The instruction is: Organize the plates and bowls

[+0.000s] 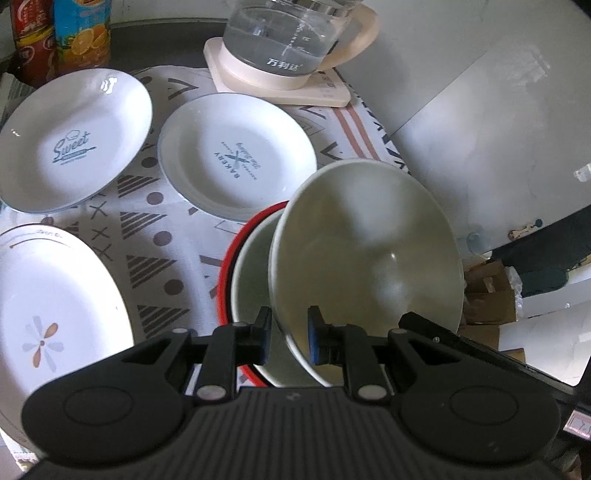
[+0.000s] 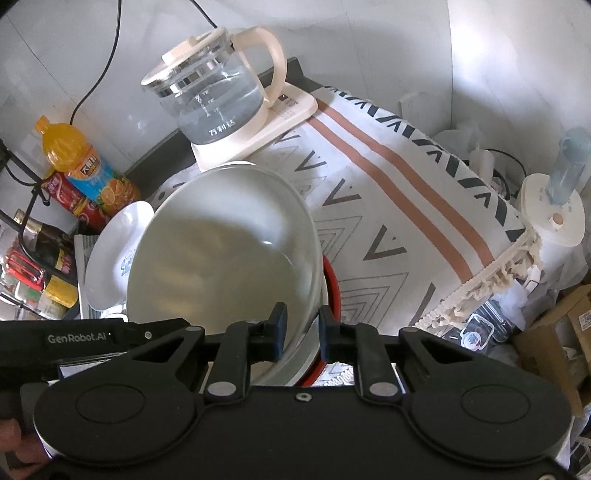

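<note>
My left gripper (image 1: 287, 334) is shut on the rim of a cream bowl (image 1: 369, 251), held tilted over a second cream bowl (image 1: 255, 277) that sits in a red-rimmed bowl (image 1: 227, 273). My right gripper (image 2: 300, 332) is shut on the opposite rim of the same cream bowl (image 2: 221, 258), with the red-rimmed bowl (image 2: 332, 291) just beneath. Three white plates lie on the cloth: a "Sweet" plate (image 1: 74, 140), a "Bakery" plate (image 1: 236, 155) and a flower plate (image 1: 55, 314). The "Sweet" plate also shows in the right wrist view (image 2: 114, 258).
A glass kettle (image 1: 291, 40) on a cream base stands at the back of the patterned tablecloth (image 1: 147, 229). Drink bottles (image 1: 81, 33) stand at the back left. The table edge drops off at the right, with cardboard boxes (image 1: 487, 295) below.
</note>
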Available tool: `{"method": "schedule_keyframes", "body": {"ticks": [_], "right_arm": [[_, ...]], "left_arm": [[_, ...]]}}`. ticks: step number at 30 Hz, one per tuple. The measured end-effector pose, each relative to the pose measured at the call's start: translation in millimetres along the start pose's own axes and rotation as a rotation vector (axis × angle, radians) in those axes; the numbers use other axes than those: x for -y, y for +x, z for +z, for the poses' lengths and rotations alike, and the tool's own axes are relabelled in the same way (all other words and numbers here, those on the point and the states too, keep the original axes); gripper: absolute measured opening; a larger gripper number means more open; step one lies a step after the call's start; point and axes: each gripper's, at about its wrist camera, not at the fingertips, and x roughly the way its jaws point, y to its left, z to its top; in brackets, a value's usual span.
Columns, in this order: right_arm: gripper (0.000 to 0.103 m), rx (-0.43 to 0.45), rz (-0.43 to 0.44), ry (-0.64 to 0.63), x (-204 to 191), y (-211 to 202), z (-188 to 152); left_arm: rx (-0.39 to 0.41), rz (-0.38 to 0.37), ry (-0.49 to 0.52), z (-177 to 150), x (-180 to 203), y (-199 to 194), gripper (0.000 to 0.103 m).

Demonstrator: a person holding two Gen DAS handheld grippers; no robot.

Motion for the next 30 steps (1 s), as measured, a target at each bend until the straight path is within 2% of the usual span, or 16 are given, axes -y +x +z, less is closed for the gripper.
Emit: {"method": "schedule_keyframes", "body": {"ticks": [8,10,13,19,25,28,30], "right_arm": [[0.017,-0.006,-0.027,-0.042,-4.1,5.4,4.6],[0.021,-0.015,-0.035,-0.067,-7.4,6.8,6.5],[0.025,-0.021,-0.027,-0.075,-8.7,5.2,8.9],[0.026,0.019,-0.029,-0.113,-9.6,-6.7,14.4],[0.009,0.01,-0.019,-0.091,-3.4,-3.6,15.4],[0.008,0.001,-0.032,-0.078,-0.1,-3.2,15.7],[0.011,0.002,-0.043,-0.067,1.6,-5.0,15.1]], "left_arm": [[0.012,0.051,0.001,5.5,-5.9,-3.6,0.017],[0.026,0.067,-0.002,6.9,-7.7,-5.8,0.018],[0.03,0.049,-0.014,10.3,-10.6,-6.8,0.018],[0.041,0.042,-0.001,11.4,-10.5,-9.4,0.018],[0.047,0.044,0.005,10.3,-13.5,-13.0,0.025],[0.052,0.048,0.002,9.0,-18.0,-17.4,0.026],[0.061,0.05,0.0,7.5,-21.6,-22.9,0.028]]}}
